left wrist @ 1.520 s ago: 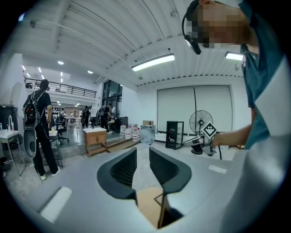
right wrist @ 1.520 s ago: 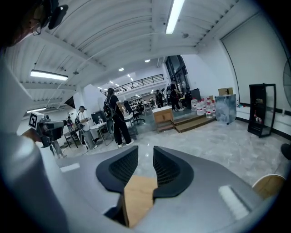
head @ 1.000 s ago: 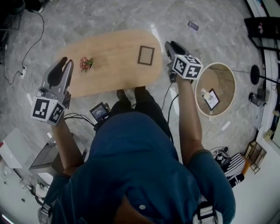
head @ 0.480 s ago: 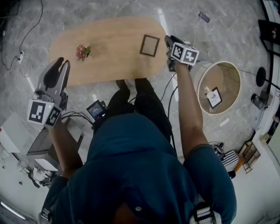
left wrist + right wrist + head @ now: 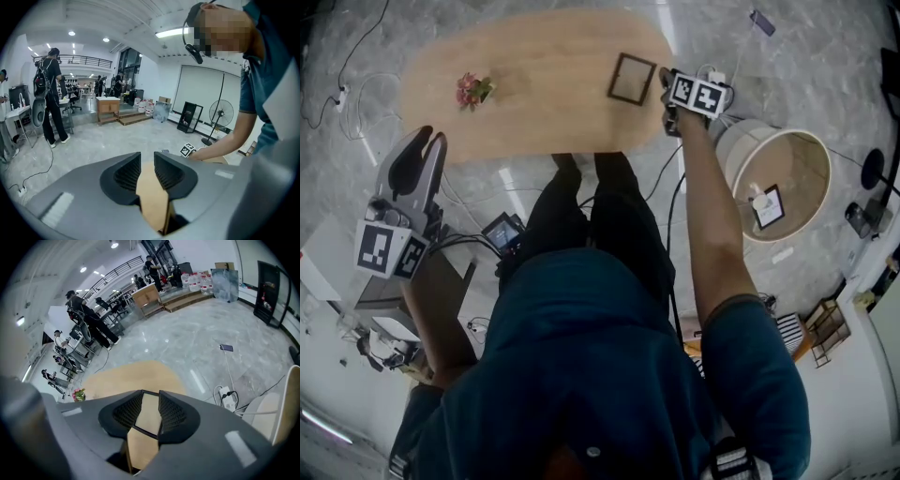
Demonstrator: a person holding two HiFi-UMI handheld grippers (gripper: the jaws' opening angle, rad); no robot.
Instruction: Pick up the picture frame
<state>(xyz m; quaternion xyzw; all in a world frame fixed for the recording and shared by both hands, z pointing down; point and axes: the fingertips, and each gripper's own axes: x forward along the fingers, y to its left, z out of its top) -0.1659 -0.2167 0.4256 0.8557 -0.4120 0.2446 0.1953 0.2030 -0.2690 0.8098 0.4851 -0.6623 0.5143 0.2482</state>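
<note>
Counter [image 5: 534, 103], top of view: carries picture frame [image 5: 631, 79] lying flat, upper right. My right gripper [image 5: 667, 82] just beside its right edge, jaws narrowly apart, empty; aligned for grasp, I judge. Left gripper [image 5: 428, 142], left, off counter: narrowly apart, empty, idle.

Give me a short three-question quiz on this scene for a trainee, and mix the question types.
1. True or false: the left gripper holds the picture frame.
2. Which thing on the wooden table is nearest the right gripper? A) flowers B) picture frame
3. Fill in: the right gripper's jaws stand ___.

Key: 1 false, it is off the table with nothing between its jaws. 2 B. 3 apart.
</note>
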